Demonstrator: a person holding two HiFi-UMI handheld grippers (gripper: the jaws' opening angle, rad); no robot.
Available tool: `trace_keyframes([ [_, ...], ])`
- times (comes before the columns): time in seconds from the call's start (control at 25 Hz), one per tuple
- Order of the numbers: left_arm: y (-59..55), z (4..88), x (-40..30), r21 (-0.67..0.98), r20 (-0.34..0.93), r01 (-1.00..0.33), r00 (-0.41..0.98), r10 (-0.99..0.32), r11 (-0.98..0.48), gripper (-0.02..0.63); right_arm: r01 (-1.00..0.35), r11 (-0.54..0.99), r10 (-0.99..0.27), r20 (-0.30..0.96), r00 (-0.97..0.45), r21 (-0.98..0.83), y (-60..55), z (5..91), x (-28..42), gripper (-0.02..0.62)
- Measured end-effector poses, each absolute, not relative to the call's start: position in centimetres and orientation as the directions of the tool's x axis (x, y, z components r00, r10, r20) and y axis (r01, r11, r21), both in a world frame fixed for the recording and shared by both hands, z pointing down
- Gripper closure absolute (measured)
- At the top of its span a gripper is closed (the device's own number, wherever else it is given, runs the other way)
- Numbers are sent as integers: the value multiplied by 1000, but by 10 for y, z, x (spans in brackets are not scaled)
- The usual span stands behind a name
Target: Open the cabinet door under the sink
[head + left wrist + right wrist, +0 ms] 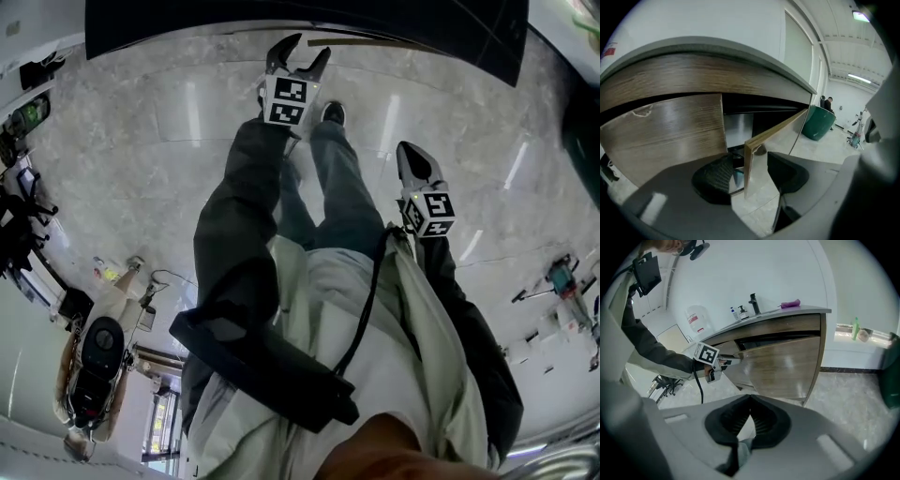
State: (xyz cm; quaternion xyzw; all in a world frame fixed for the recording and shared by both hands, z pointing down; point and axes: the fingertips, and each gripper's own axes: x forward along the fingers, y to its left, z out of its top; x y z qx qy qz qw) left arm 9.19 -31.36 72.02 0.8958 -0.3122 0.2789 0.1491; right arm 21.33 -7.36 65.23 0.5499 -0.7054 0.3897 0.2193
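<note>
The wood-grain cabinet door (749, 159) under the sink counter (703, 70) stands ajar, its free edge turned toward me. My left gripper (750, 174) is open and straddles that edge; neither of the dark pads (715, 177) presses on it. The neighbouring door panel (670, 136) is shut. In the right gripper view the left gripper (726, 361) reaches to the ajar door (783, 366). My right gripper (750, 401) is shut on nothing, back from the cabinet and aimed at the floor. In the head view the left gripper (298, 58) is by the dark counter edge (309, 23), the right gripper (412, 161) lower right.
A faucet (753, 303), small bottles and a purple item stand on the counter. A green bin (818, 123) is on the floor right of the cabinet. My legs and shoe (333, 114) are below the counter. Stands and gear (562, 281) are at the right; another person (89, 375) is at the left.
</note>
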Motion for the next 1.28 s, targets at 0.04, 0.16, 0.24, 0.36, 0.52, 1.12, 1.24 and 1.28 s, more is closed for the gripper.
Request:
trace_keyframes([
  [0.04,-314,725,95,80,599,-627,651,-466,-775,382,-946,82,-602,742,-297,-312,-72,656,216,595],
  [0.16,-312,732,101,57,589,-618,655,-473,-784,434,-946,57,-586,757,-291,-320,-65,666,223,595],
  [0.24,-310,730,103,64,572,-631,658,-489,-774,436,-945,56,-574,764,-294,-322,-57,670,223,595],
  [0.36,-304,723,105,74,573,-633,659,-487,-770,440,-945,61,-566,769,-298,-321,-45,670,221,595],
  [0.52,-284,719,109,80,592,-603,669,-449,-794,460,-943,52,-572,764,-298,-329,-33,670,220,595],
  [1.12,-137,721,94,54,567,-407,764,-307,-912,535,-965,-90,-629,765,-137,-247,61,660,153,595],
  [1.24,-117,726,107,59,566,-389,771,-290,-919,537,-971,-88,-647,754,-115,-224,70,657,136,595],
  [1.28,-112,726,109,61,568,-392,770,-291,-918,537,-975,-67,-653,748,-119,-214,71,655,130,595],
])
